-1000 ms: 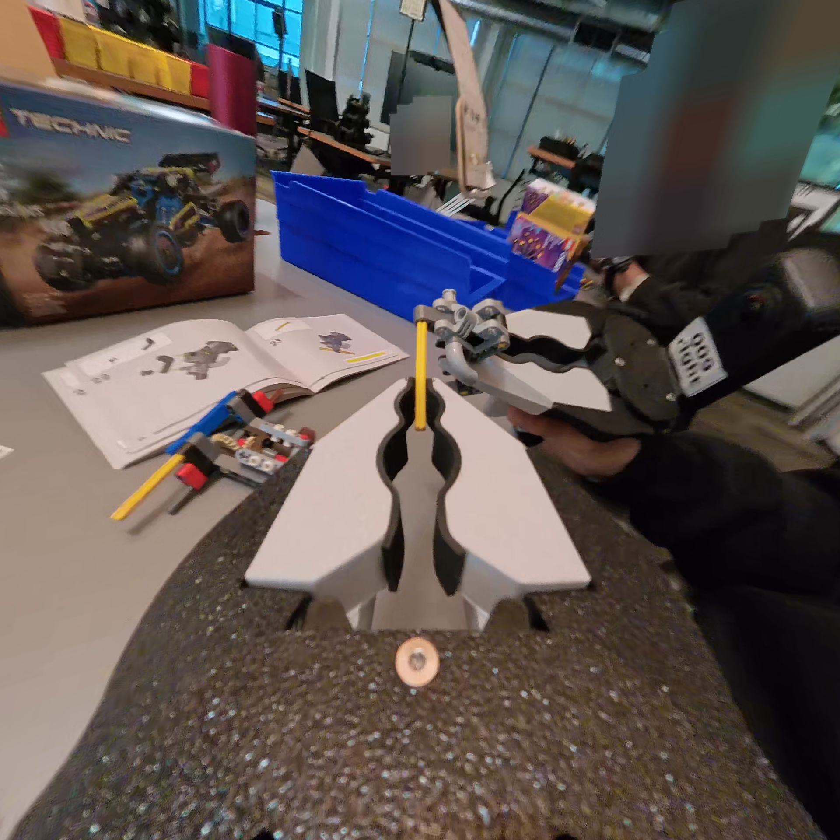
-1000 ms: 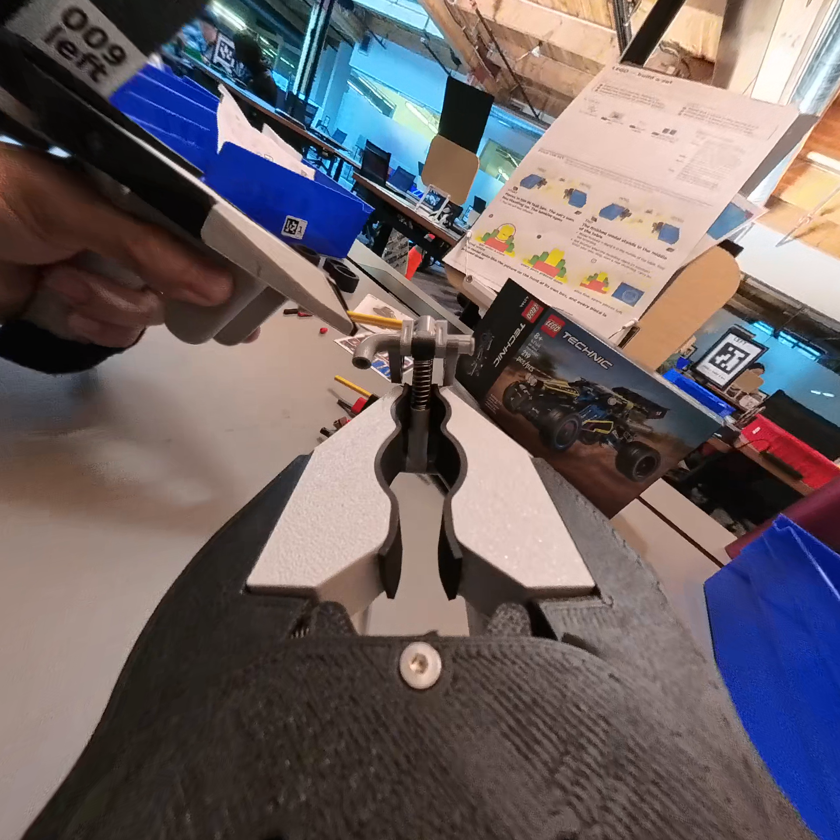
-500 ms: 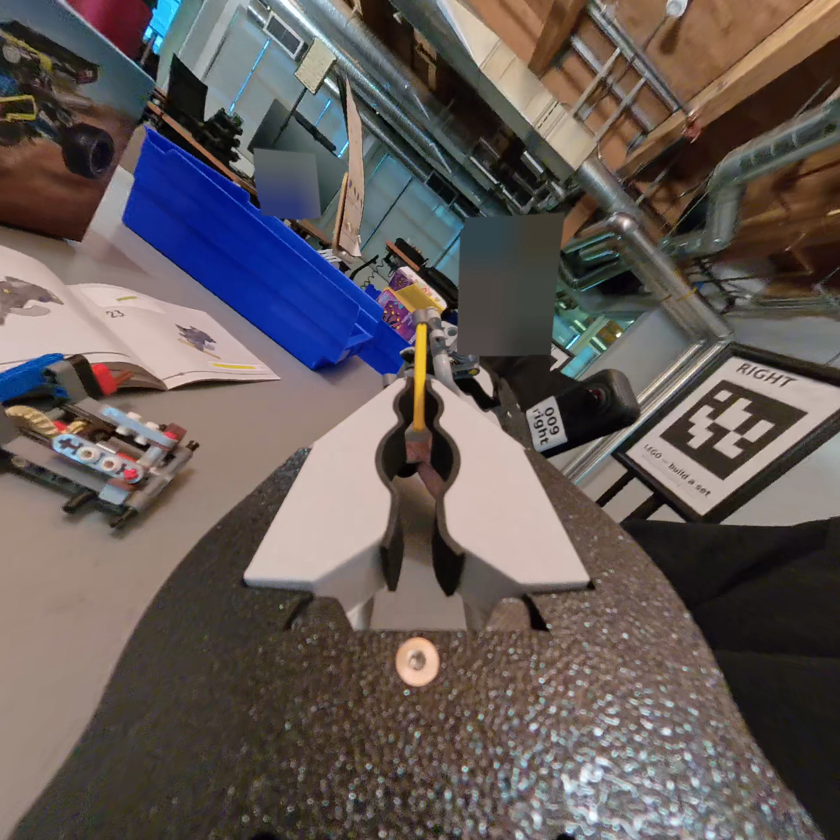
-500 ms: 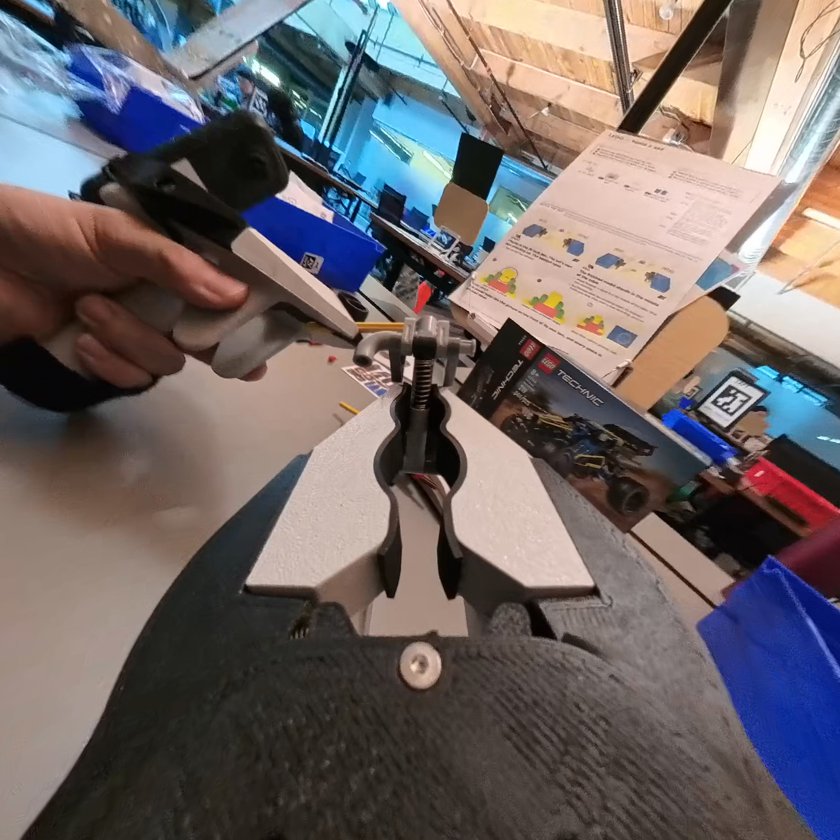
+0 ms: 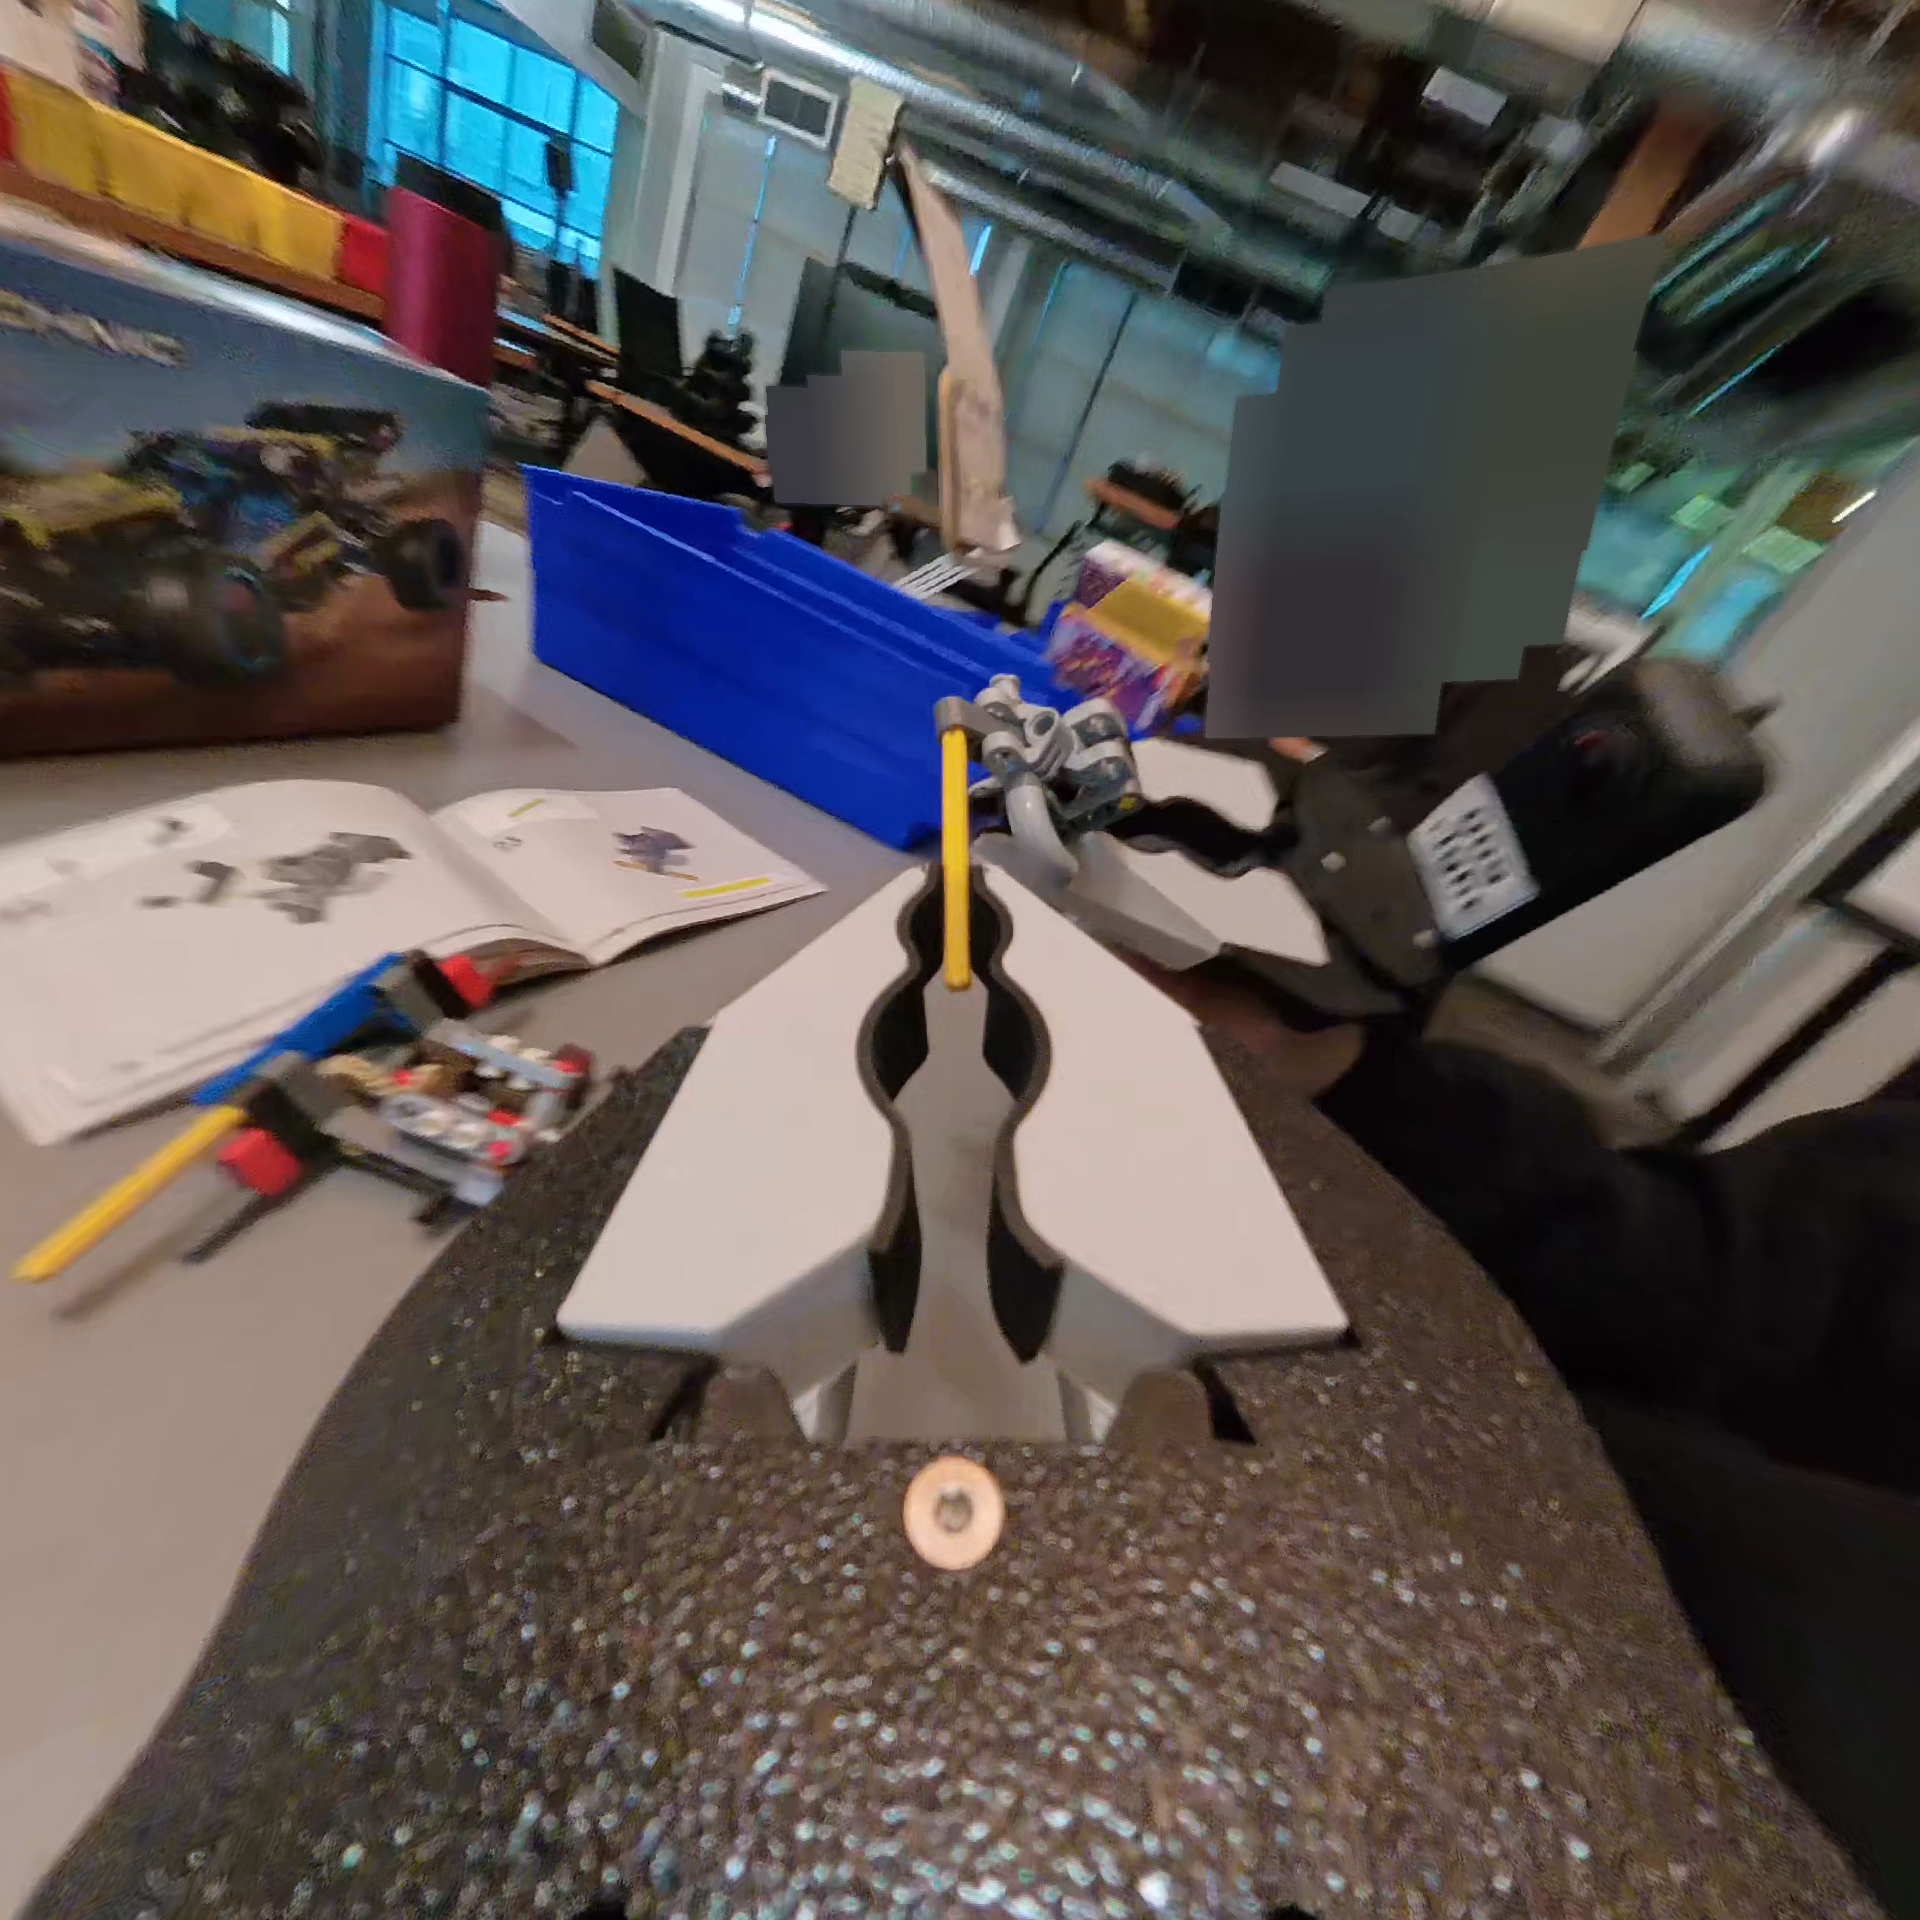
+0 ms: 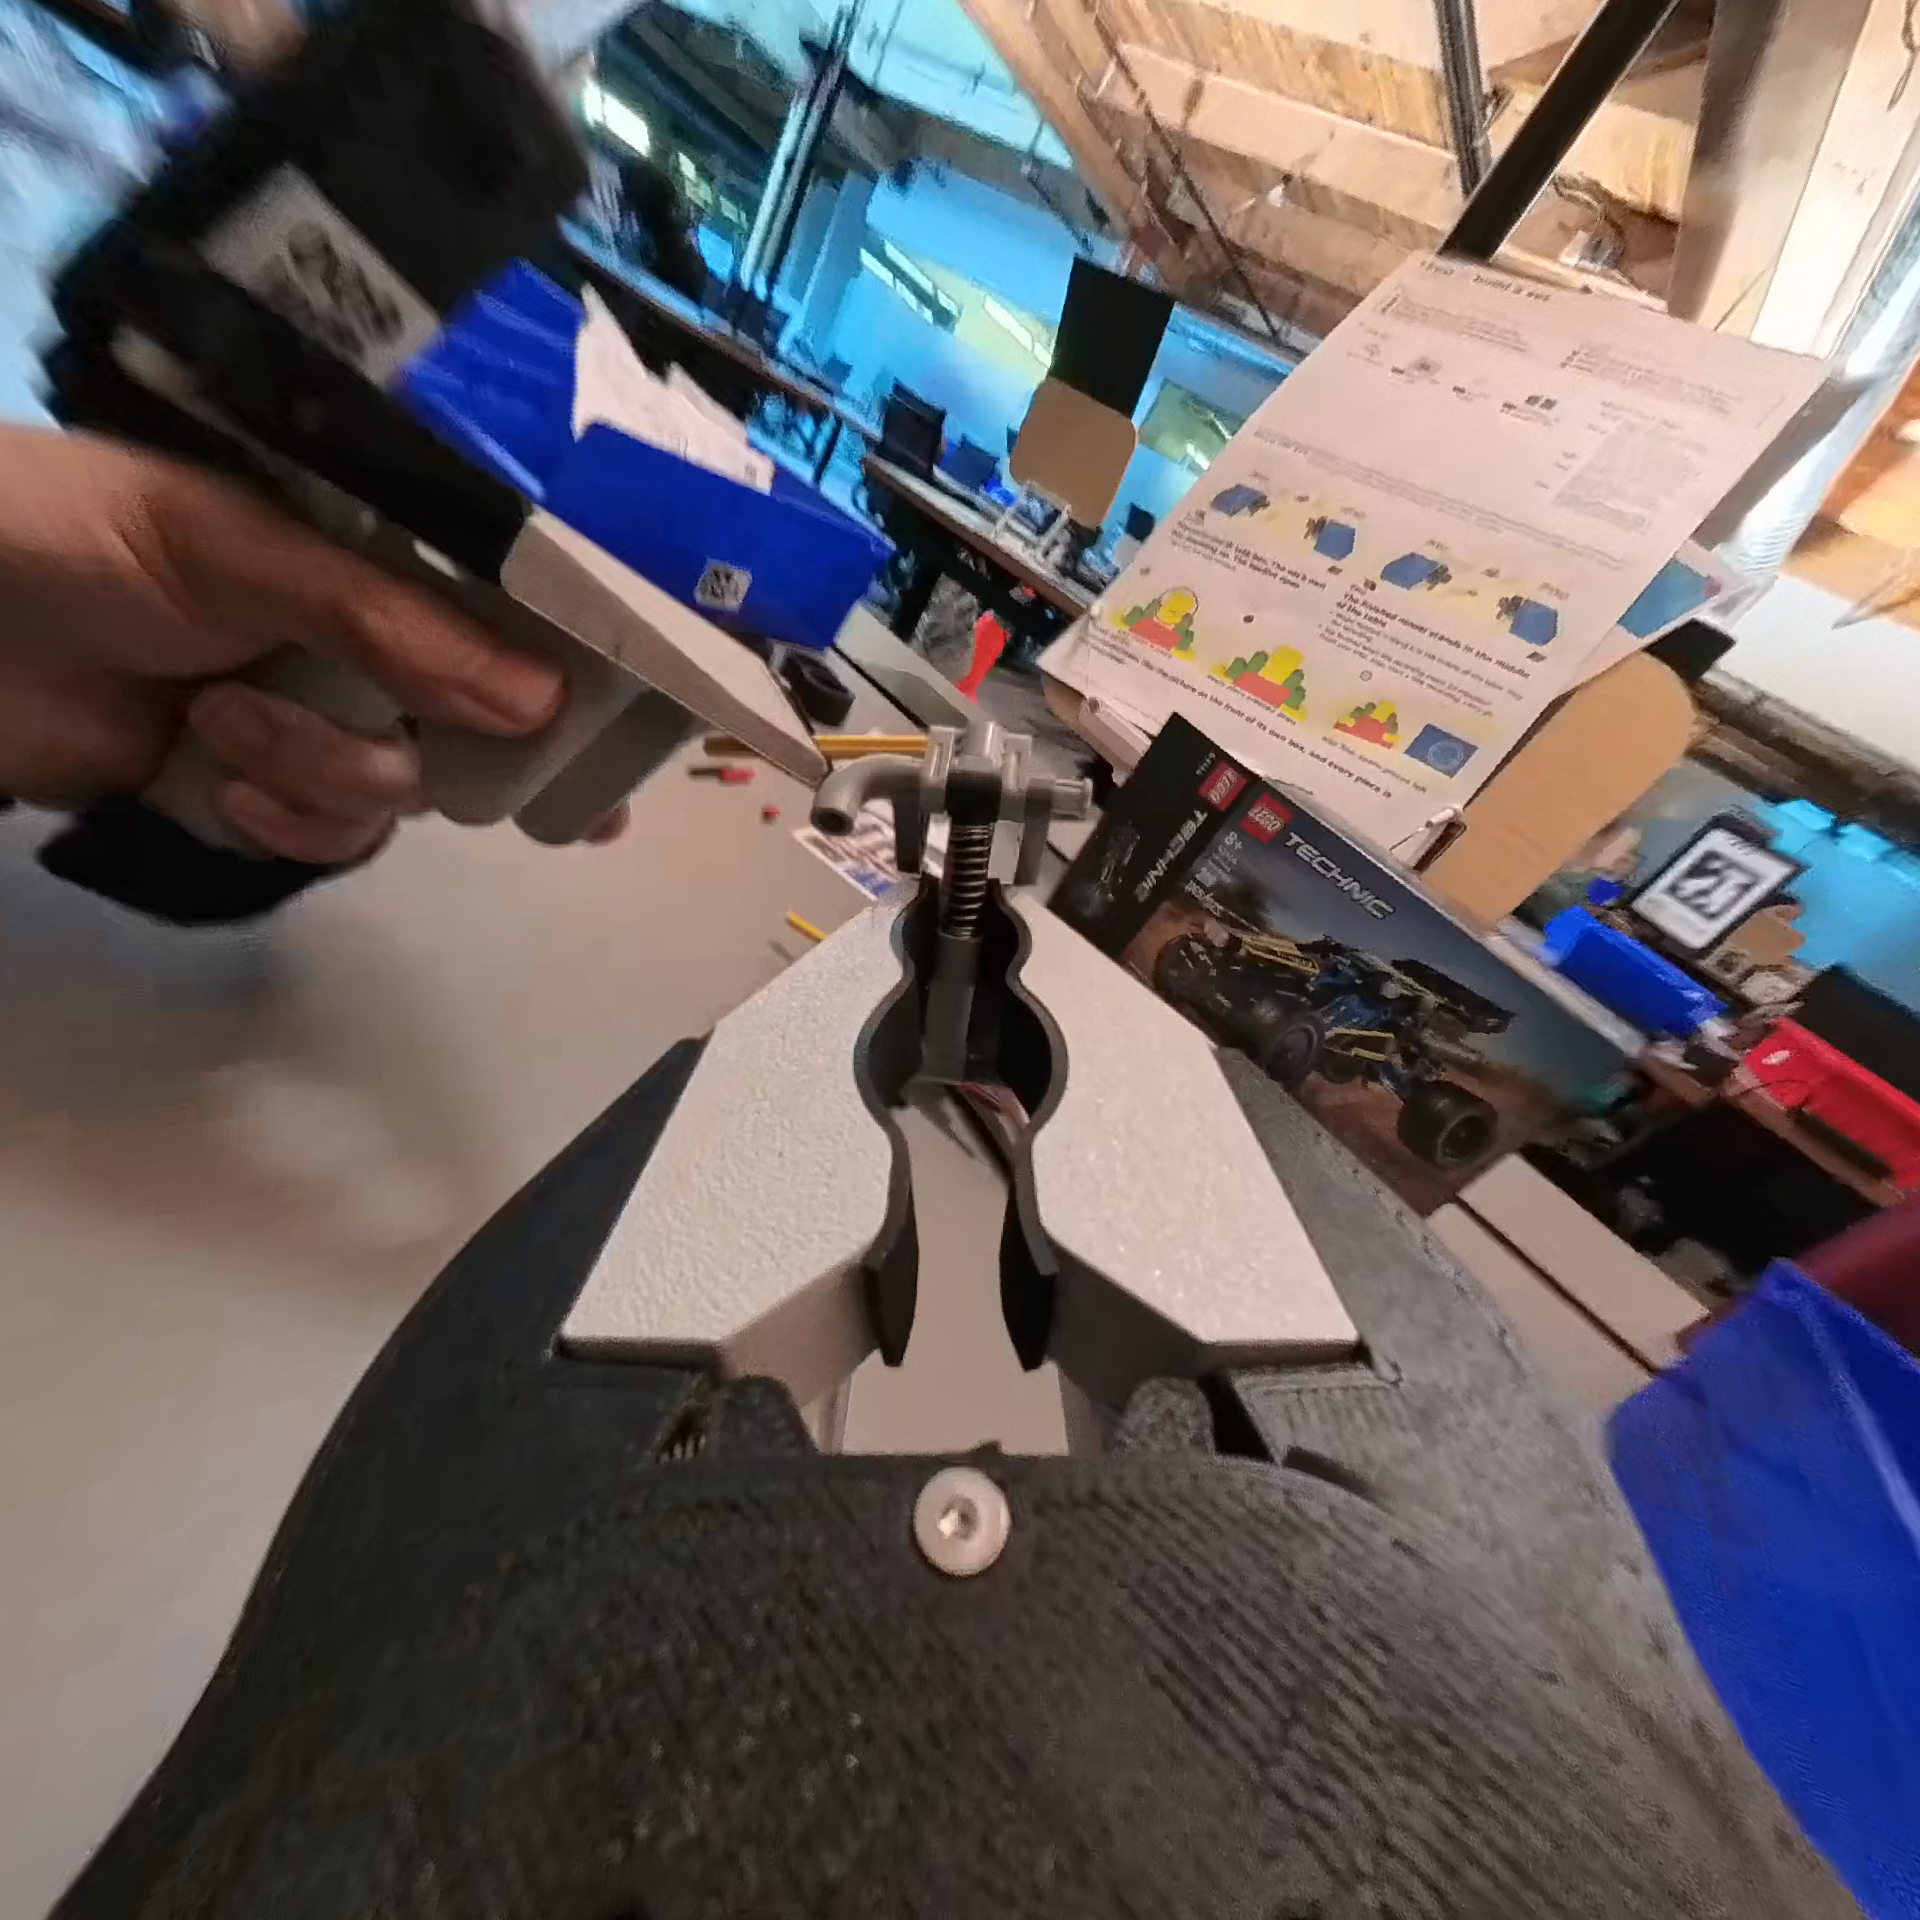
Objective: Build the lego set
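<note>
My left gripper (image 5: 954, 904) is shut on a thin yellow axle (image 5: 954, 842) that stands up from its tips. The axle's top end sits in the grey connector assembly (image 5: 1039, 743) held by my right gripper (image 5: 1117, 883). In the right wrist view my right gripper (image 6: 961, 914) is shut on the black shock absorber with a spring (image 6: 961, 914) below that grey assembly (image 6: 966, 779). The left gripper (image 6: 665, 665) comes in from the left there, with the yellow axle (image 6: 873, 744) pointing into the assembly. A partly built chassis (image 5: 416, 1091) with blue, red and yellow parts lies on the table.
An open instruction booklet (image 5: 343, 883) lies on the grey table (image 5: 156, 1403) behind the chassis. The set's box (image 5: 208, 540) stands at back left; it also shows in the right wrist view (image 6: 1340, 997). Blue bins (image 5: 769, 634) stand behind. A printed poster (image 6: 1434, 540) leans at the back. My two grippers' fingertips are within a few centimetres of each other.
The left wrist view swung up toward the ceiling half a second ago and has tilted back down to the table. Both grippers have kept their hold, with the axle at the grey assembly throughout.
</note>
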